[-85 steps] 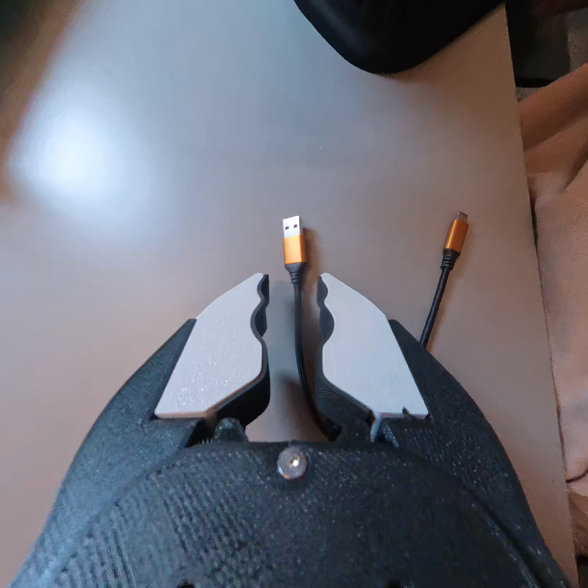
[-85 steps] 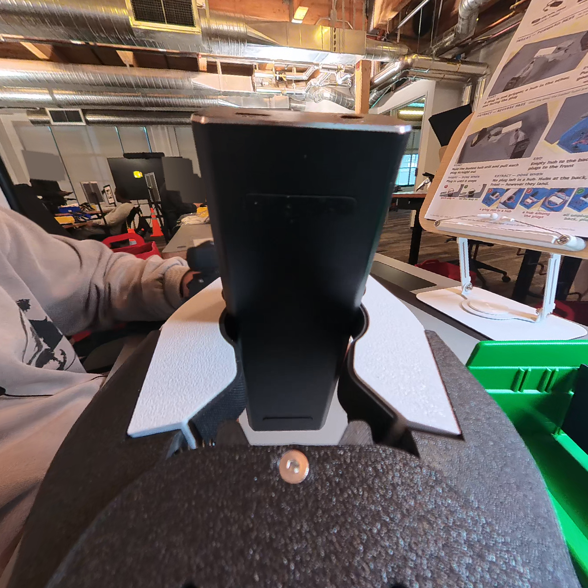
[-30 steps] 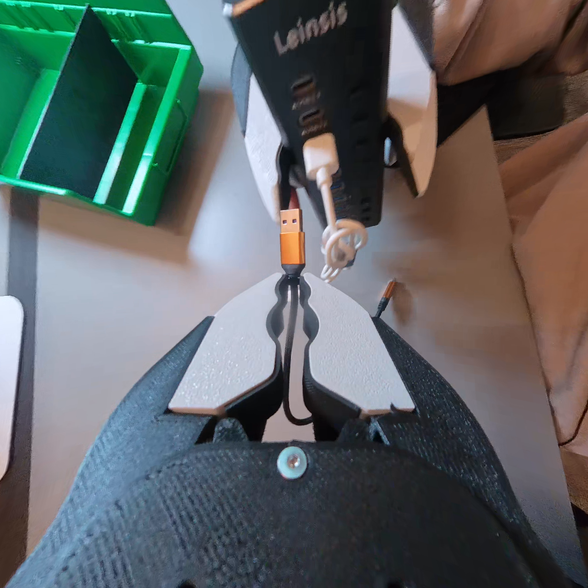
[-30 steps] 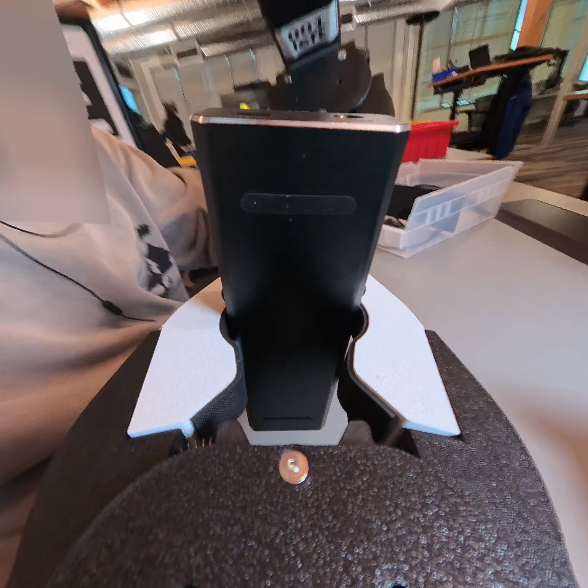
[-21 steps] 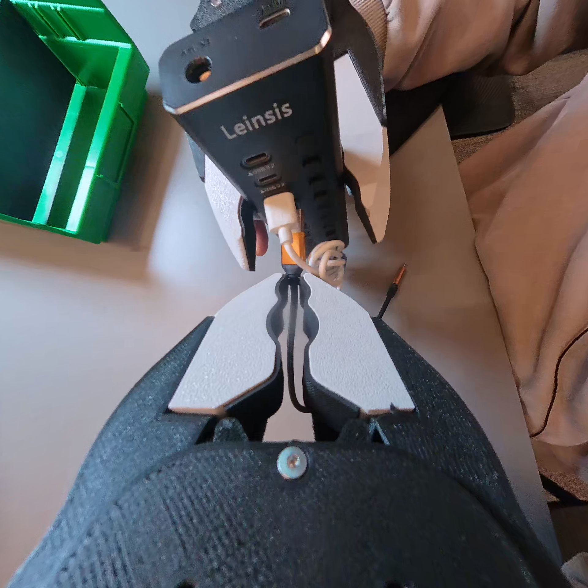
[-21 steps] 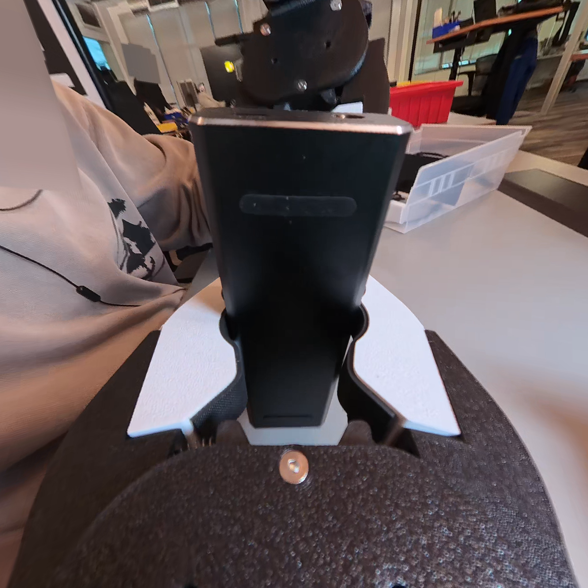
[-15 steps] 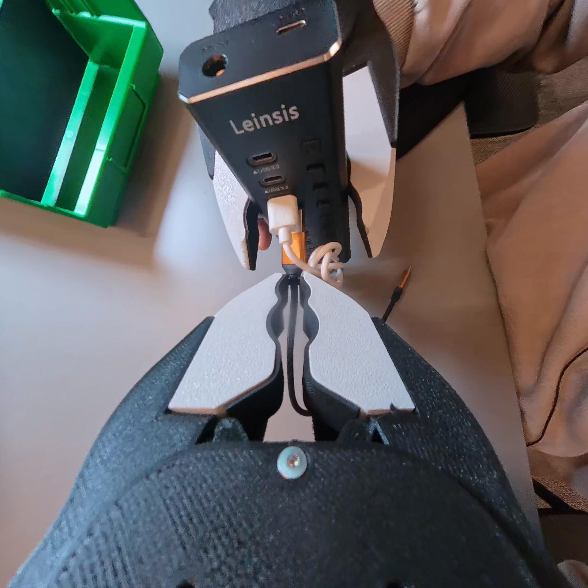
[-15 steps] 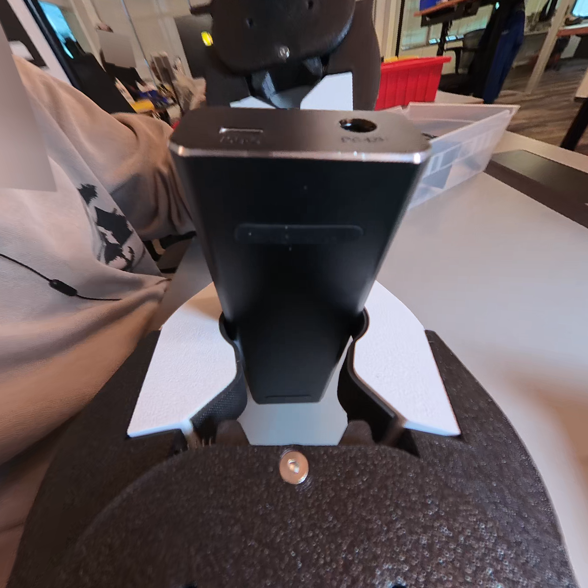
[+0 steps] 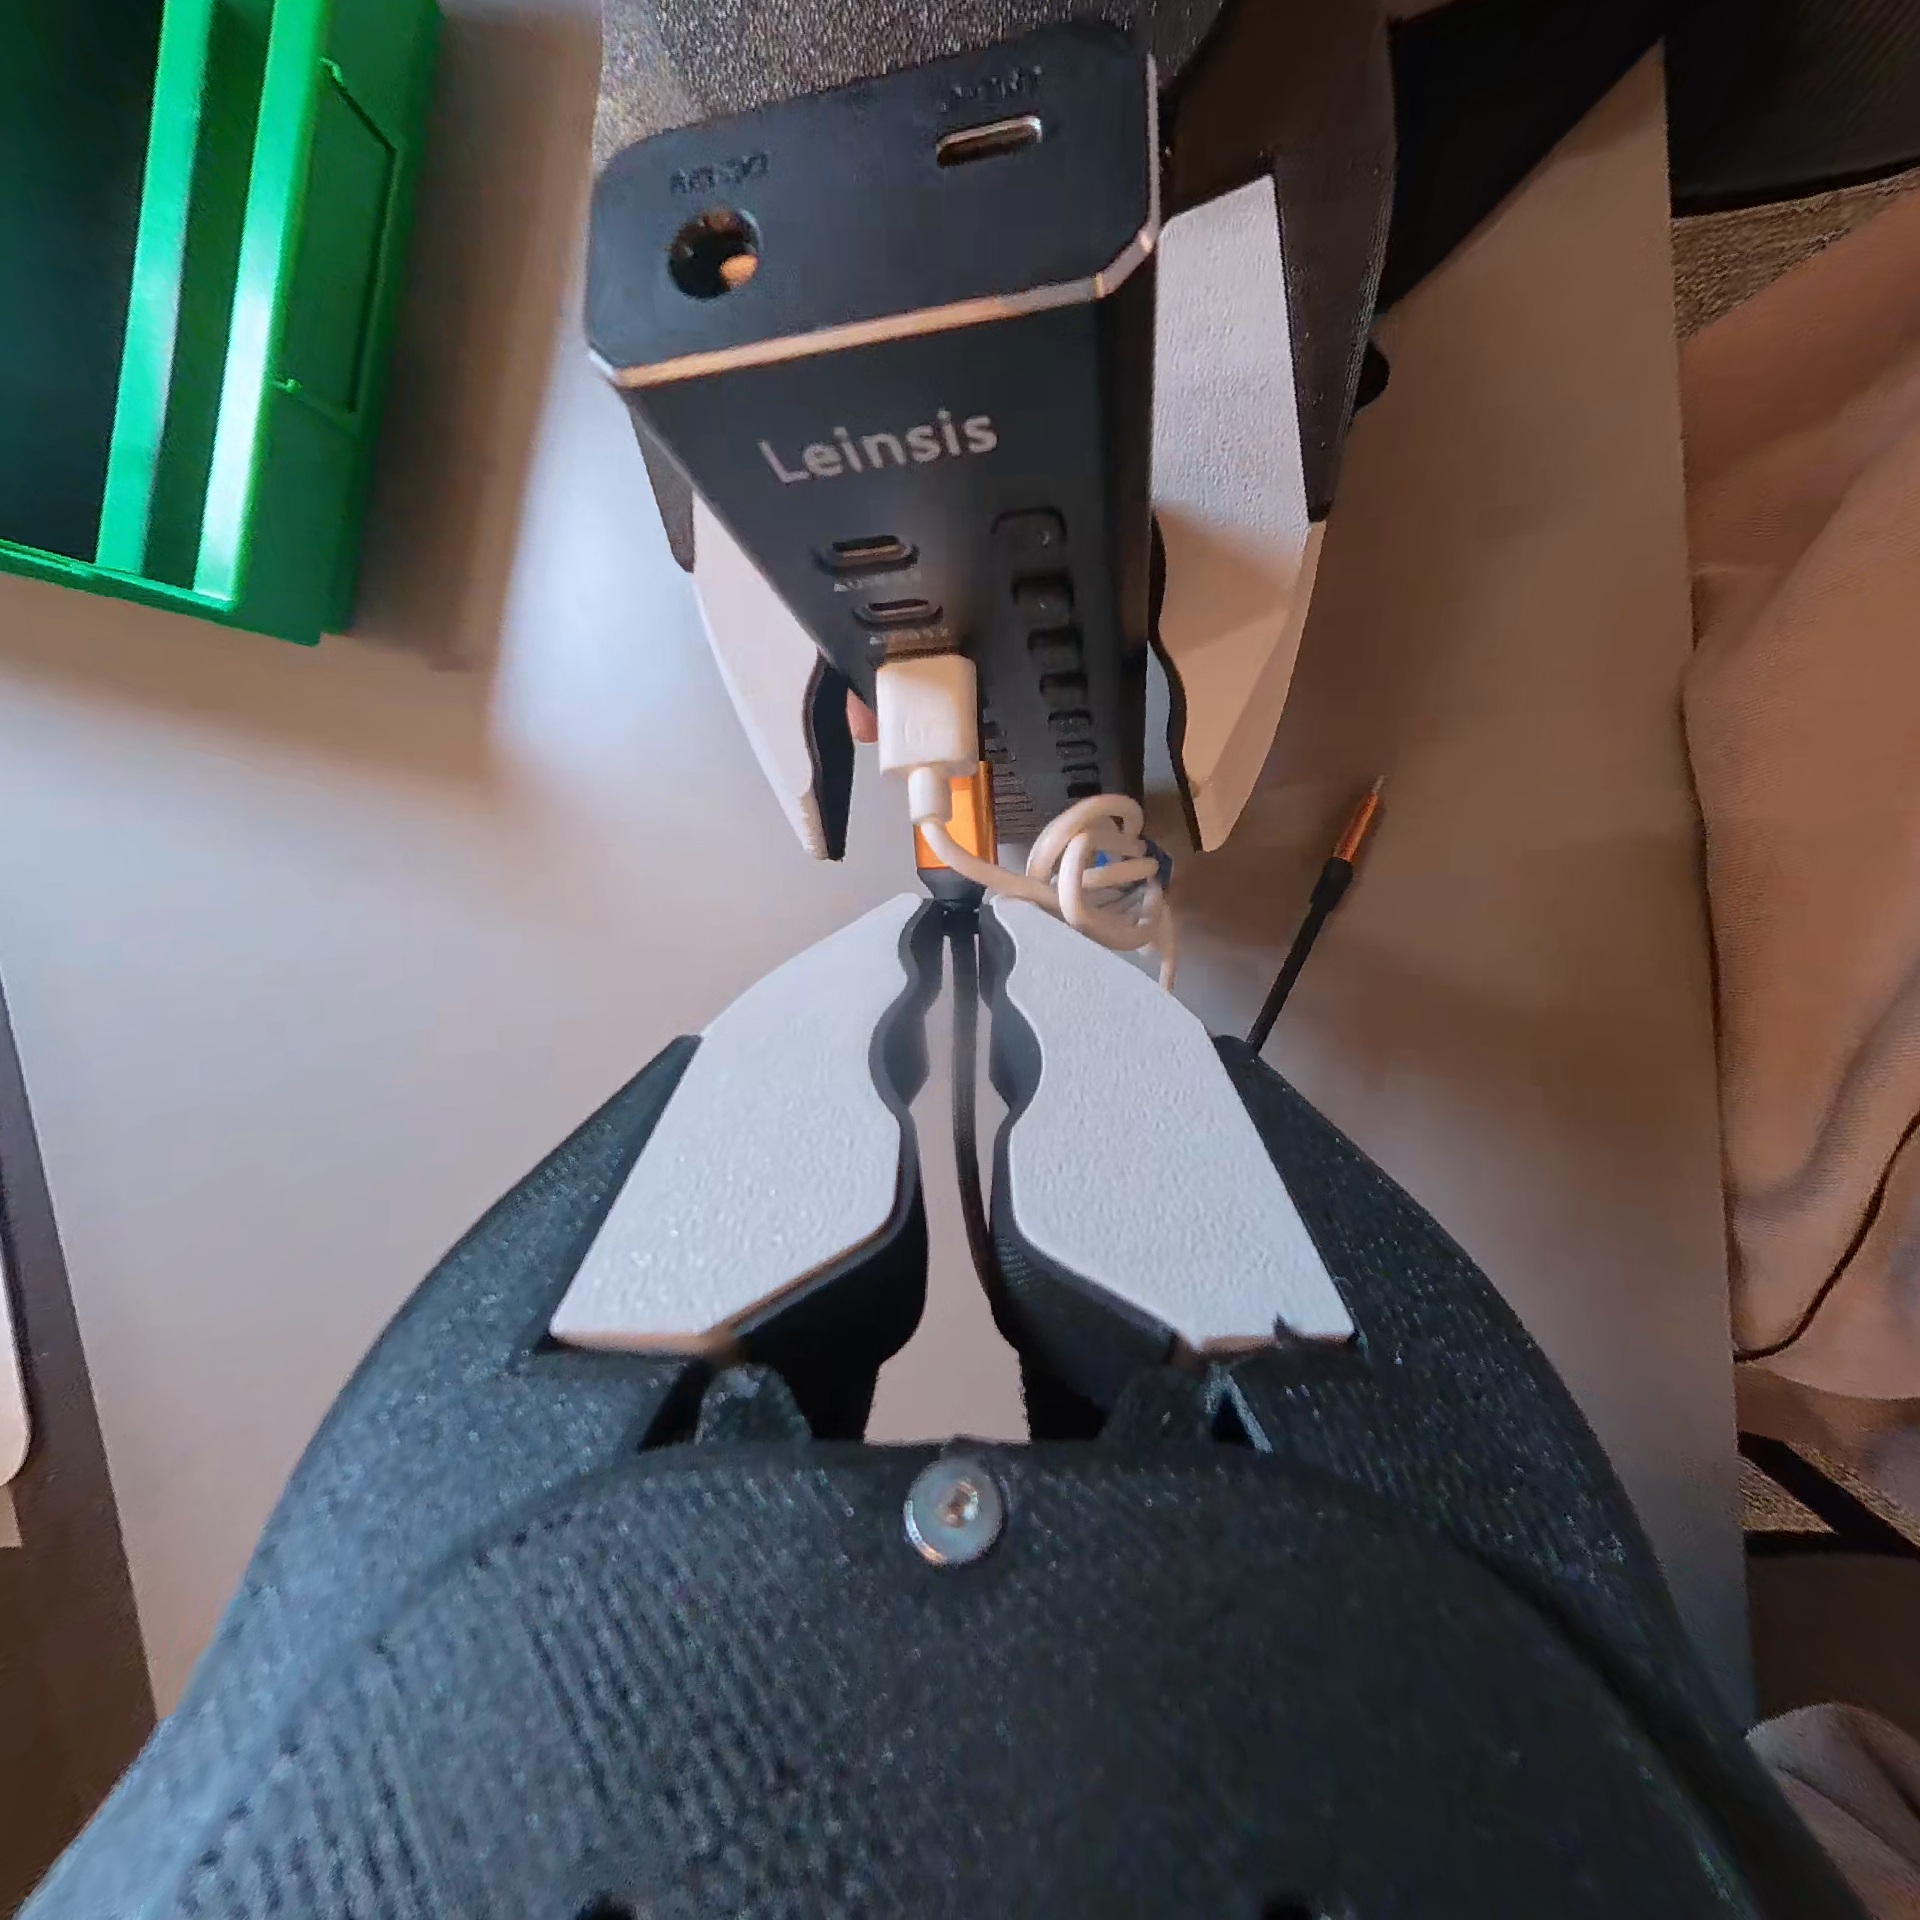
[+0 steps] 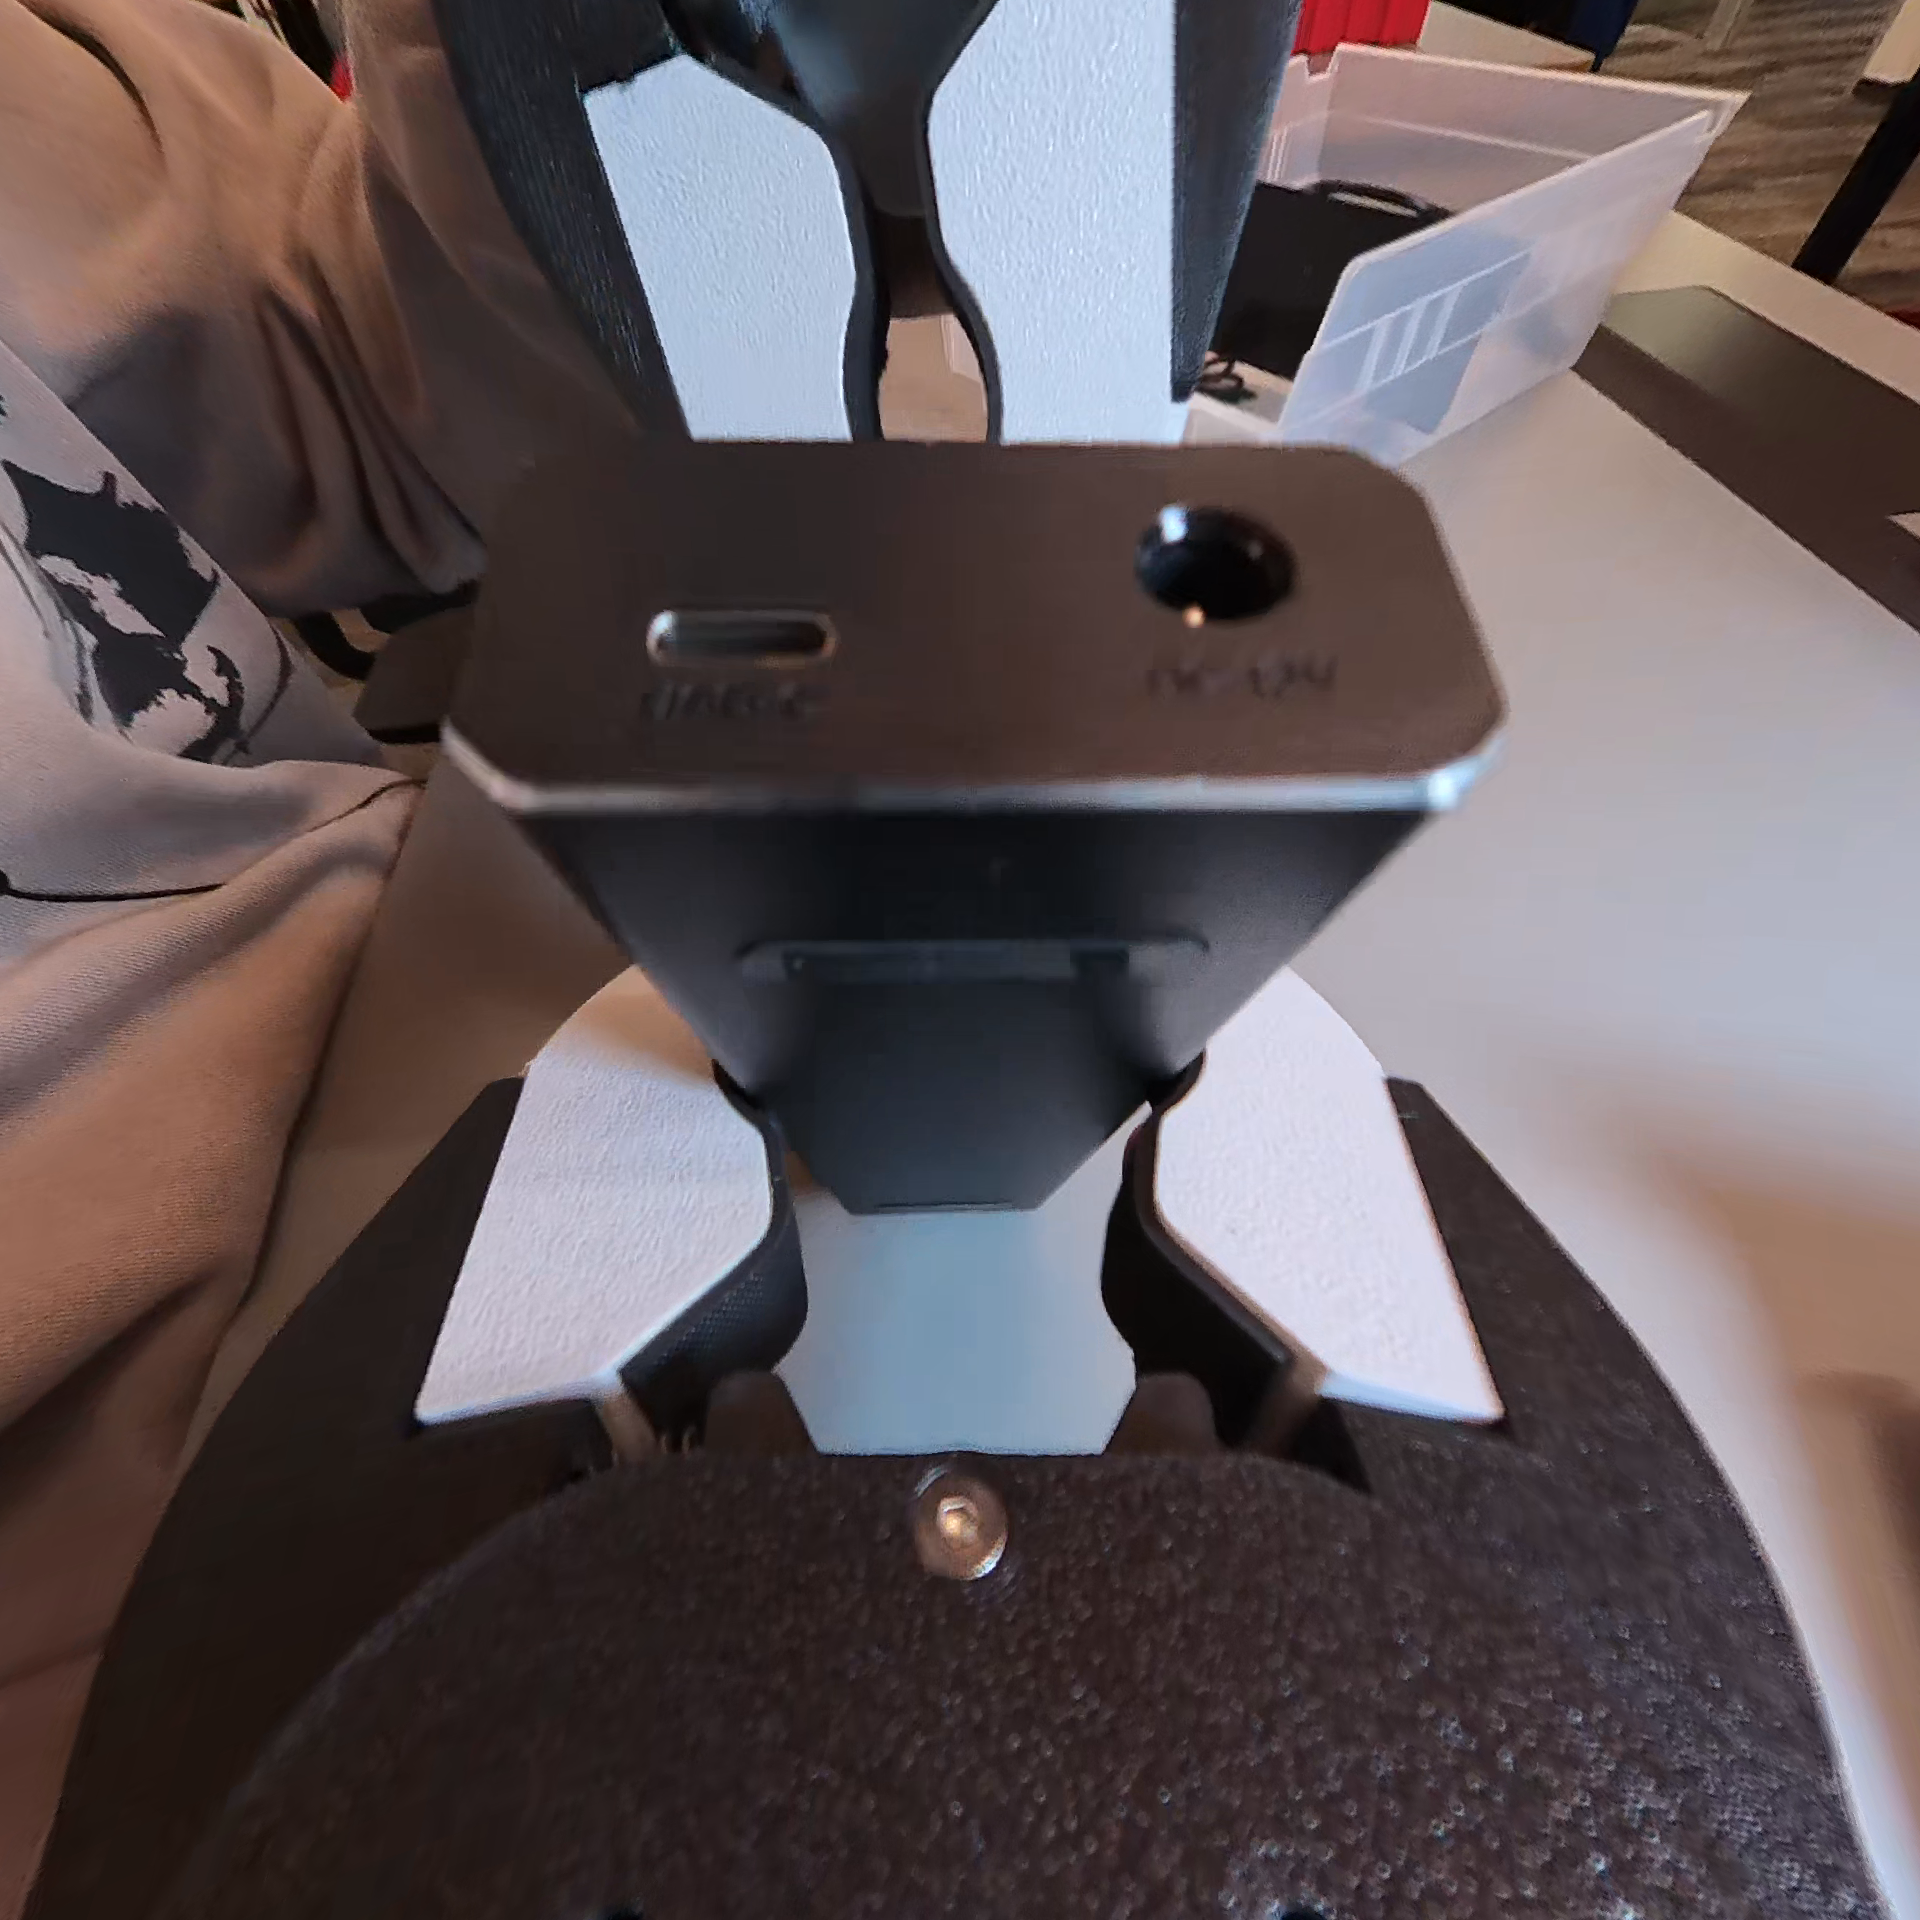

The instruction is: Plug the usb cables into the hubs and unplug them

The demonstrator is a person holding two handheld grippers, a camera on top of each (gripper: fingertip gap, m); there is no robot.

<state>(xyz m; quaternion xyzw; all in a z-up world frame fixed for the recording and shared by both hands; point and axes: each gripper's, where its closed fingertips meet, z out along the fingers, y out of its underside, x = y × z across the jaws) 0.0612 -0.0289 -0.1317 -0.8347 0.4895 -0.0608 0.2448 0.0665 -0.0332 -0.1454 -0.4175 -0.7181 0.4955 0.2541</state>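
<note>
Above the grey tabletop (image 9: 312, 935), the left gripper (image 9: 954, 906) points forward and down, its pale fingers (image 9: 769, 1132) pressed together on a black cable (image 9: 966, 1101) just behind its orange plug (image 9: 961, 826). The plug's tip meets the port face of a black hub (image 9: 904, 416), directly below a white plug (image 9: 925, 712) already seated there; how deep the orange plug sits cannot be told. A short white cable (image 9: 1101, 862) hangs coiled from the white plug, beside the left fingertips.

The hub is tilted, its end face with a round socket and a slim slot turned up toward the left wrist camera. The right gripper (image 10: 961, 1091) comes in from the opposite side, facing the left one, and its white fingers (image 10: 623, 1226) clamp the narrow sides of the hub (image 10: 966, 883) near its lower end. In the right wrist view the left gripper (image 10: 914, 301) stands upright behind the hub's end face, with a person's grey sleeve (image 10: 260, 312) to the left.

The black cable's other orange-tipped end (image 9: 1351, 831) lies on the tabletop to the right of the hub, near the edge. A green bin (image 9: 270, 312) sits at the upper left, well apart, and a clear plastic tray (image 10: 1507, 239) rests farther back on the tabletop.
</note>
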